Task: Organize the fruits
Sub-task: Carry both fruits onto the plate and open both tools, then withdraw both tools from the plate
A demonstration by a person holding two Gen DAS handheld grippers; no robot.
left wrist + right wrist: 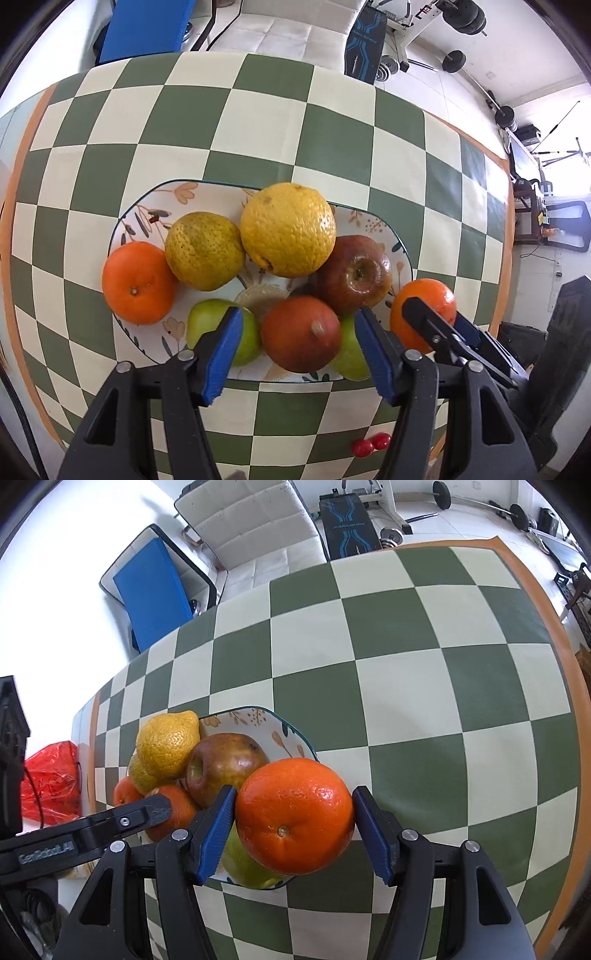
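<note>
Orange fruit (295, 818) sits between the right gripper (294, 830) jaws, both pads against it, over the plate (295, 734) rim on the checked tabletop (424, 686). Left gripper (299, 354) hovers with jaws wide above the piled plate, a russet fruit (301, 334) between its fingers, untouched.

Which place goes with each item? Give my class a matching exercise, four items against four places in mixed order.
Items:
1. yellow citrus
2. dark red apple
3. right-hand orange
4. small red balls

Places:
A. on the tablecloth, off the plate
B. between the right claw fingers
C. far side of the plate
D. right part of the plate, beside the citrus

Pairs: 1-C, 2-D, 3-B, 4-A
</note>
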